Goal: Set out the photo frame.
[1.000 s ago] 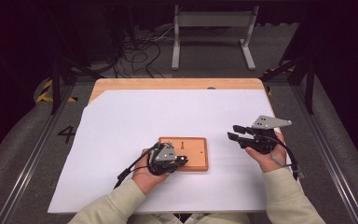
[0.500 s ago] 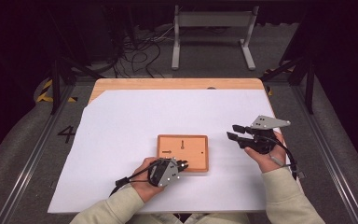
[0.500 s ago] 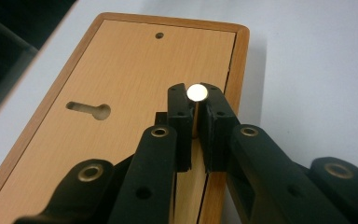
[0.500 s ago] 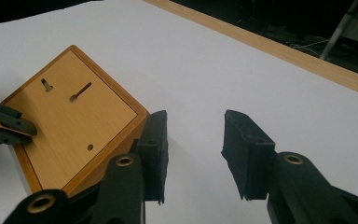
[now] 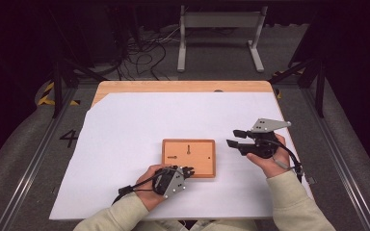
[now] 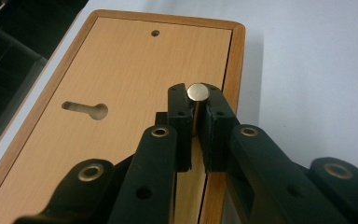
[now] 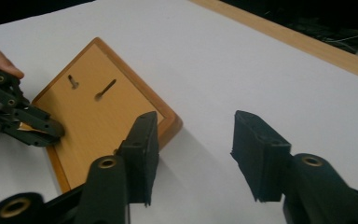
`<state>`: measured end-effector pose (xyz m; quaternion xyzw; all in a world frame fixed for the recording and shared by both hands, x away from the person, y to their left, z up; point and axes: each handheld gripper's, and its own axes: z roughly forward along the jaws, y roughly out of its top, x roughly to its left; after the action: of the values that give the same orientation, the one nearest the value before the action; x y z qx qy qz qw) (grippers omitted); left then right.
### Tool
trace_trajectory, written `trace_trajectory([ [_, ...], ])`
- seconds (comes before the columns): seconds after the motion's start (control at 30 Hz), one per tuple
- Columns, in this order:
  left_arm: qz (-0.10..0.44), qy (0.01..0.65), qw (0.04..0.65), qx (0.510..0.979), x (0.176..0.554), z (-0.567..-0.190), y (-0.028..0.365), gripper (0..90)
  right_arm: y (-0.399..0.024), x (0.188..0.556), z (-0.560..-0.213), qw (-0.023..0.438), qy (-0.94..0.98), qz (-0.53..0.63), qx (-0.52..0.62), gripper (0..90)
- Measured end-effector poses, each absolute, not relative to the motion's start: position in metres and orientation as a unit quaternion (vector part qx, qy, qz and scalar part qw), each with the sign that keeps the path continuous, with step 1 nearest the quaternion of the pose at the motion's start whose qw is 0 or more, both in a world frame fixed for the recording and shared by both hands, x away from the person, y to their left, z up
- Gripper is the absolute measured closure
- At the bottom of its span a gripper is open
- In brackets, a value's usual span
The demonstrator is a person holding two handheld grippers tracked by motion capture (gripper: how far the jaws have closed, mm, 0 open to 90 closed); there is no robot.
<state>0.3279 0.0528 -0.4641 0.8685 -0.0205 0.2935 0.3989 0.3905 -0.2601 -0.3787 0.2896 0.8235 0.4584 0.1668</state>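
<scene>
A small wooden board (image 5: 200,163) with two keyhole slots (image 5: 189,148) lies on the white sheet. My left gripper (image 5: 188,171) sits at the board's near edge, shut on a short metal pin (image 6: 198,92) with a round flat head. In the left gripper view the pin stands between the pads above the board (image 6: 121,70), right of one slot (image 6: 86,108). My right gripper (image 5: 234,138) hovers right of the board, open and empty; its jaws have just been opening. In the right gripper view (image 7: 196,135) the board (image 7: 98,121) lies to the left.
A white sheet (image 5: 139,120) covers most of the wooden tabletop (image 5: 183,86), whose far strip shows bare. Beyond the table stand a metal frame (image 5: 219,21) and loose cables (image 5: 144,53) on the floor. Rails run along both sides of the table.
My left hand has drawn back from over the board's left part to its near edge, still gripping the pin. The right gripper's jaws stand wider apart; that hand has stayed put.
</scene>
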Motion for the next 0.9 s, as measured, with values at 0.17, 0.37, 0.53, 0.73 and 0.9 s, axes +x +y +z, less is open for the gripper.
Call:
trace_trajectory([
  [0.17,0.297,-0.022,0.399,0.867,0.326,-0.465,0.053,84.0,-0.237,0.401,-0.382,0.11,0.848,0.434,0.282,39.6],
  [0.37,0.294,-0.021,0.4,0.868,0.324,-0.466,0.053,84.0,-0.219,0.419,-0.391,0.06,0.866,0.399,0.294,32.5],
  [0.53,0.294,-0.022,0.399,0.868,0.324,-0.465,0.053,84.0,-0.207,0.429,-0.403,0.018,0.878,0.375,0.298,27.0],
  [0.73,0.295,-0.022,0.399,0.868,0.324,-0.465,0.053,84.0,-0.196,0.44,-0.414,-0.035,0.878,0.363,0.311,20.5],
  [0.9,0.294,-0.022,0.401,0.867,0.325,-0.465,0.053,83.9,-0.187,0.445,-0.425,-0.083,0.876,0.354,0.316,22.5],
])
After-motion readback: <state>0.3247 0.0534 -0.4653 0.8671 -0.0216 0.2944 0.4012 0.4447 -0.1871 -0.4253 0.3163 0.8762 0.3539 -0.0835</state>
